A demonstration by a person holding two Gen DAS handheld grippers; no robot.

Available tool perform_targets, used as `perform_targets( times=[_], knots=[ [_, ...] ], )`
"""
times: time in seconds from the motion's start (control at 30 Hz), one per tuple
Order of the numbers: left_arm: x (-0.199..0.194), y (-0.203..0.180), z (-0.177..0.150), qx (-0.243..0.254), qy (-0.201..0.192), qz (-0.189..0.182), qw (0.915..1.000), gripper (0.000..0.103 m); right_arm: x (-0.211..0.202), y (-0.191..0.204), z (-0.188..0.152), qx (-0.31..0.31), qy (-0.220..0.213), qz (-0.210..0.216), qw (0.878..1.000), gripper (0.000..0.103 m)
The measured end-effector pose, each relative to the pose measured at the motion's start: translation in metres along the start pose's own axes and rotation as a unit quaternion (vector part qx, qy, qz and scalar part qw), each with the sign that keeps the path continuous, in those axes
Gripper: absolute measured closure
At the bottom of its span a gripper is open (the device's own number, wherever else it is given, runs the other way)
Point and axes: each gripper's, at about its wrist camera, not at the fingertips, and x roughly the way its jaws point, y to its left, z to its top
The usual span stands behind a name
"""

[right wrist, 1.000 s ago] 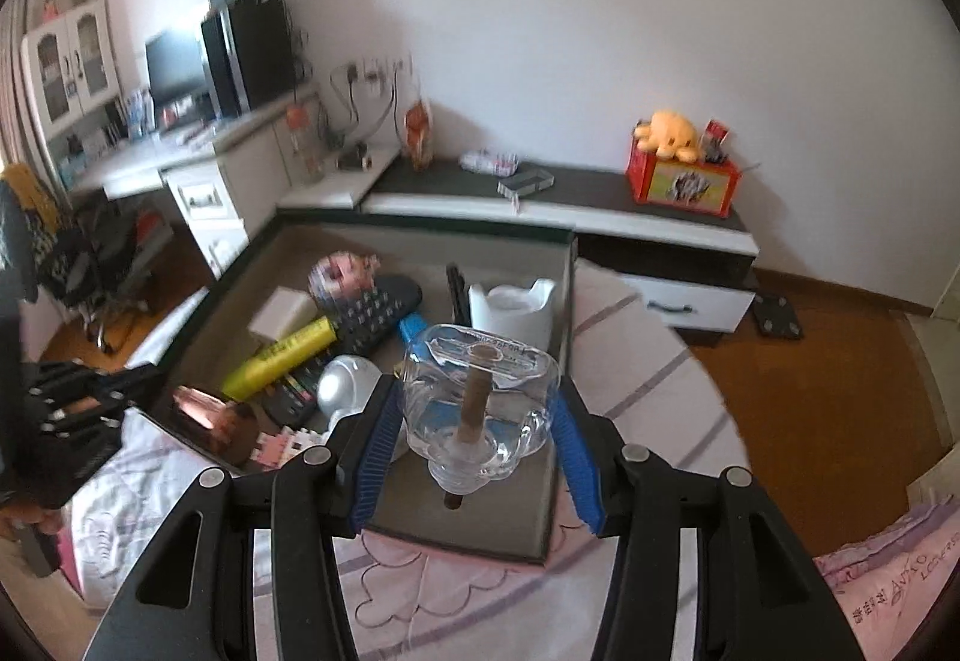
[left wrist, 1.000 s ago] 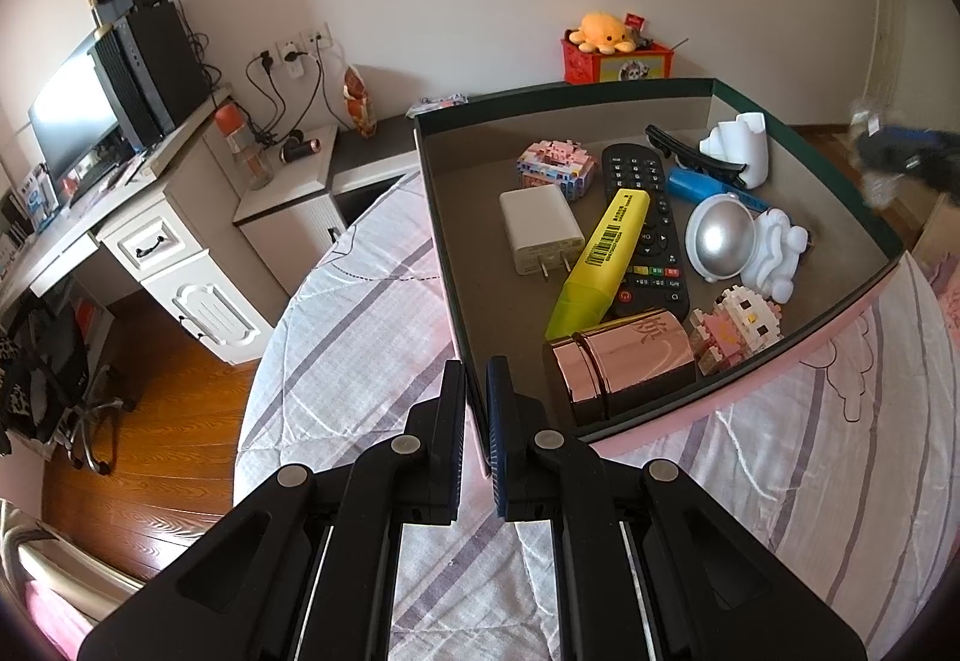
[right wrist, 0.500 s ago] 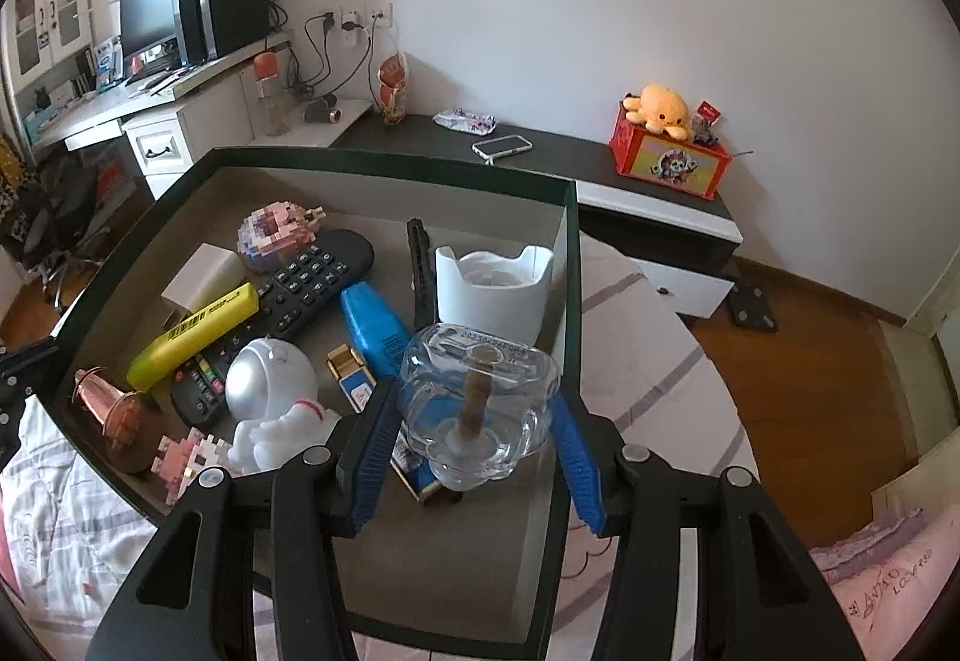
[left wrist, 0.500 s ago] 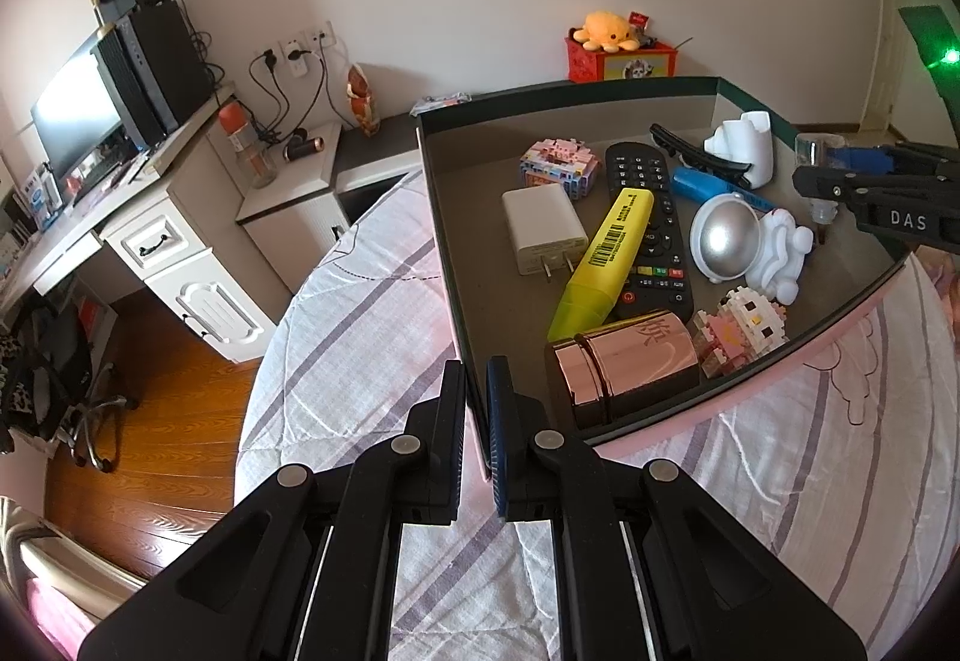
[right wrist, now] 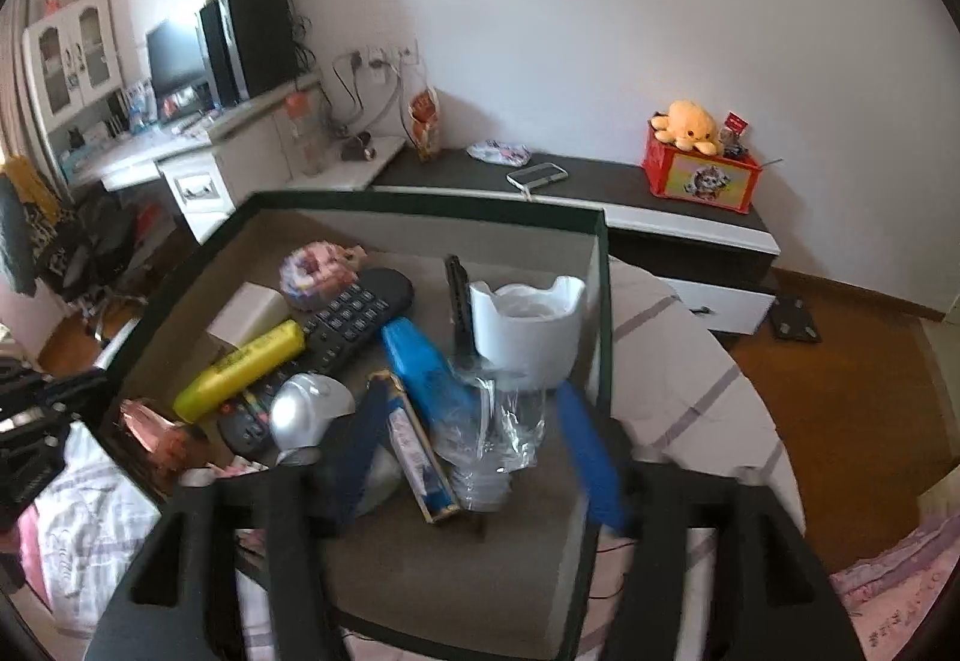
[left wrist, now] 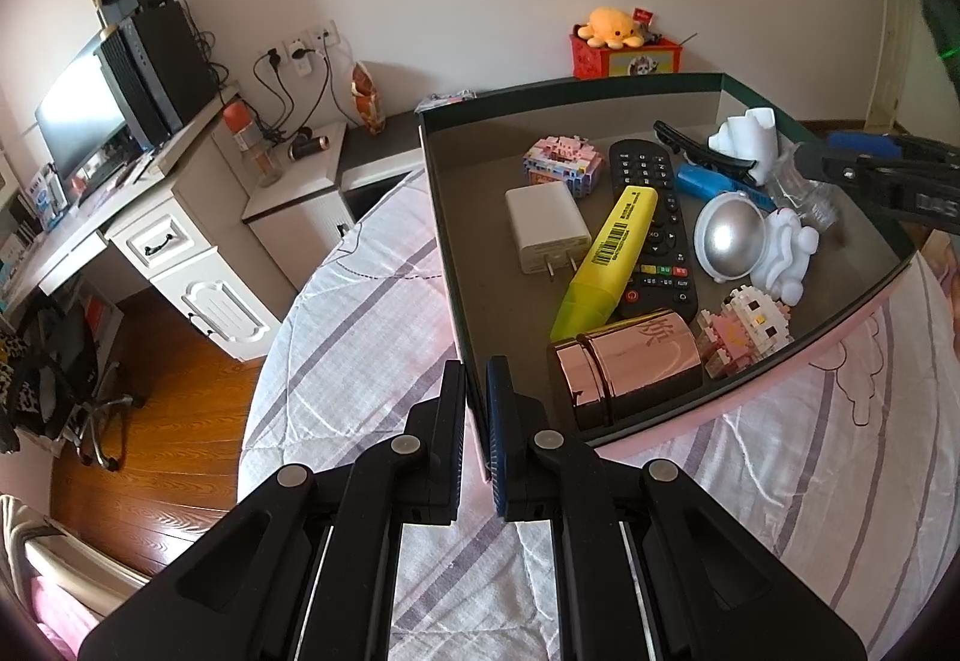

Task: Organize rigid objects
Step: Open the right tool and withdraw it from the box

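Note:
A dark-rimmed cardboard box (left wrist: 570, 85) lies on the bed. My left gripper (left wrist: 475, 397) is shut on its near corner wall. Inside the box lie a yellow highlighter (left wrist: 606, 253), a black remote (left wrist: 660, 241), a white charger (left wrist: 546, 226), a rose-gold canister (left wrist: 630, 361), an astronaut figure (left wrist: 750, 241), two brick toys and a white cup (right wrist: 528, 325). My right gripper (right wrist: 474, 451) hovers over the box's right end. Its jaws are opening, and a clear glass bottle (right wrist: 501, 433) stands blurred between them, free of the pads.
The box sits on a striped pink quilt (left wrist: 360, 313). A white desk with a monitor (left wrist: 78, 133) stands to the left over a wooden floor (left wrist: 150, 421). Along the wall a low dark cabinet carries a phone (right wrist: 536, 175) and a red box with a yellow plush (right wrist: 696, 175).
My right gripper came over the box with the clear bottle, sank a little, then spread its jaws off the bottle. The left gripper stayed clamped on the box.

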Motion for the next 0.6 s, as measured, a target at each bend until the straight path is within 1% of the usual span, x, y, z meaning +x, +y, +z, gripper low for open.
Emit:
perform_targets(
  times=[0.03,0.07,0.17,0.33,0.4,0.53,0.6],
  knots=[
    [0.000,0.000,0.000,0.000,0.000,0.001,1.0000,0.097,-0.004,0.001,-0.001,0.000,-0.007,0.001,1.000,0.021],
    [0.000,0.000,0.000,0.000,0.001,0.002,1.0000,0.097,-0.006,0.003,-0.001,-0.002,-0.010,0.001,1.000,0.021],
    [0.000,0.000,0.000,-0.003,0.003,0.005,1.0000,0.097,-0.014,0.006,-0.002,0.000,-0.007,0.019,1.000,0.021],
    [-0.001,-0.002,0.001,-0.004,0.006,0.011,0.9999,0.097,-0.029,0.013,-0.006,-0.003,-0.006,0.015,1.000,0.021],
    [-0.002,-0.003,0.001,-0.004,0.007,0.014,0.9999,0.097,-0.031,0.012,-0.008,0.002,0.006,0.007,1.000,0.021],
    [-0.008,-0.005,0.002,0.001,0.010,0.022,0.9997,0.096,-0.039,0.007,-0.013,0.019,0.011,0.008,1.000,0.020],
    [-0.011,-0.006,0.004,-0.001,0.009,0.026,0.9996,0.096,-0.044,0.006,-0.014,0.023,0.010,0.006,1.000,0.018]
  ],
)
